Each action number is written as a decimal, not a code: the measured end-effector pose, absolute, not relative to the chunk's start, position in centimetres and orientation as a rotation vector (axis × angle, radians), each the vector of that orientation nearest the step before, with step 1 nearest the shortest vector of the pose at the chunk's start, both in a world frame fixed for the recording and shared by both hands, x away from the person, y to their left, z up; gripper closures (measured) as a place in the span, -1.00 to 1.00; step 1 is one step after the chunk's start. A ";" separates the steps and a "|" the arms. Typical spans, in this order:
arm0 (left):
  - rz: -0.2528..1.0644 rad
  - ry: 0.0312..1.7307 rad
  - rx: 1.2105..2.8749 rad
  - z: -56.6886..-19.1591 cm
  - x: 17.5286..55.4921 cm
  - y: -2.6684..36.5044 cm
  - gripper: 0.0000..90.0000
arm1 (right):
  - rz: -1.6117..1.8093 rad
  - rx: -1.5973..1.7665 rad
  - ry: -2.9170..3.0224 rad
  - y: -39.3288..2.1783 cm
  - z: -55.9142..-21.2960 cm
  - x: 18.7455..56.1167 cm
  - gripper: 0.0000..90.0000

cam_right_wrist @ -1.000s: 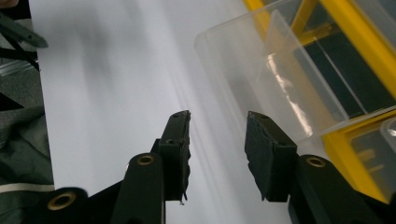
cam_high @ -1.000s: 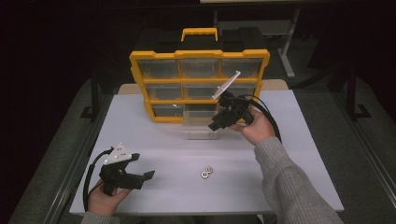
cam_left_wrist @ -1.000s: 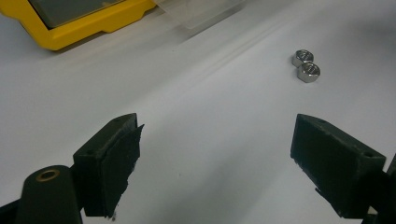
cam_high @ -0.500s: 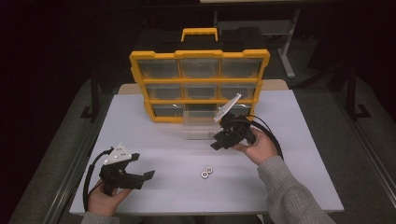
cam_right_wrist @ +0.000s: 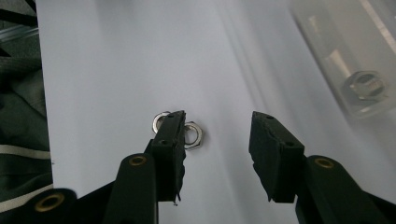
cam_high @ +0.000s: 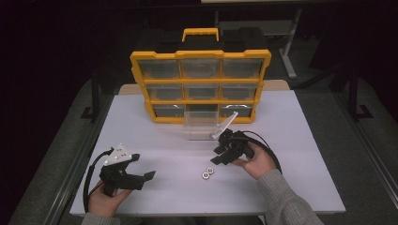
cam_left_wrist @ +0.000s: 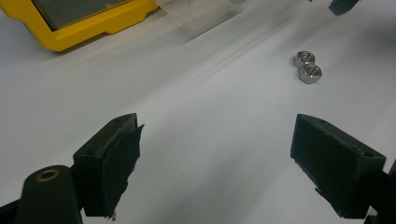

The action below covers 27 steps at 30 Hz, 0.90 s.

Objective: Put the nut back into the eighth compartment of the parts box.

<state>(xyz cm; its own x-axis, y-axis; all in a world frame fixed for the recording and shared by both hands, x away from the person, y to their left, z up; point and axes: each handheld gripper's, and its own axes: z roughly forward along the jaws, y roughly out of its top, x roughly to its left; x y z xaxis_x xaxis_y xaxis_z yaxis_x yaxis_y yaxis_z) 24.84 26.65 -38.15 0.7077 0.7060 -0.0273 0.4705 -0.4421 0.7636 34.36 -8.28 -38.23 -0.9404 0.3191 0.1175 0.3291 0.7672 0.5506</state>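
Note:
Two steel nuts (cam_high: 208, 173) lie side by side on the white table (cam_high: 164, 140), also in the left gripper view (cam_left_wrist: 308, 67) and the right gripper view (cam_right_wrist: 191, 134). My right gripper (cam_high: 219, 157) hovers just right of and above them, open and empty; one of its fingers (cam_right_wrist: 169, 149) partly covers the nuts. My left gripper (cam_high: 143, 177) rests near the front left of the table, open wide with nothing between its fingers. A clear drawer (cam_high: 201, 125) stands pulled out in front of the yellow organizer (cam_high: 201, 84), with a nut (cam_right_wrist: 366, 86) inside it.
The organizer, with its black handle, stands upright at the back of the table, its other clear drawers pushed in. Dark floor and table legs surround the table. The table's front edge runs close to both hands.
My right gripper has come away from the pulled-out drawer, moving toward the person and down to the two nuts. The left gripper has stayed in place.

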 end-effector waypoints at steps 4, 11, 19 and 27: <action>0.379 0.893 2.120 -38.2 24.9 26.7 -0.66 | -0.881 -0.524 -2.949 -7.6 -39.5 33.7 0.22; 0.376 0.893 2.122 -38.2 24.9 26.6 -0.66 | -0.852 -0.498 -2.958 -7.1 -40.7 33.3 0.29; 0.379 0.895 2.115 -38.1 24.8 26.7 -0.66 | -0.821 -0.500 -2.955 -6.6 -41.8 33.0 0.38; 0.377 0.898 2.113 -38.1 24.8 26.7 -0.66 | -0.788 -0.495 -2.967 -6.0 -42.4 33.0 0.43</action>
